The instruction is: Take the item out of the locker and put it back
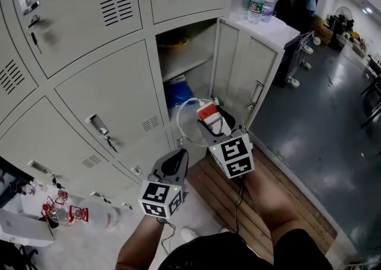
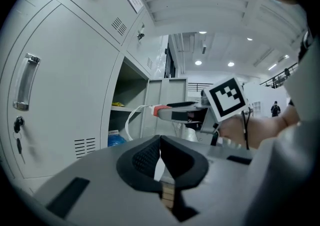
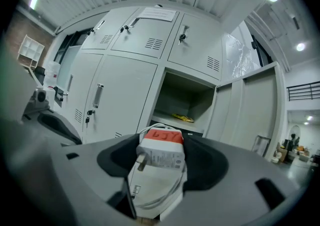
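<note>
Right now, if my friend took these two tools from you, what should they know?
Left tool: shut, nothing in it, held low in front of the closed lockers.
Right tool: shut on the white charger with red tape on it; its cable hangs in a loop.
Where: the charger is outside the open locker, just in front of it. The door stands open. A blue bag sits under the shelf.
Done: the charger is out.
Left: put it back inside and let go.
</note>
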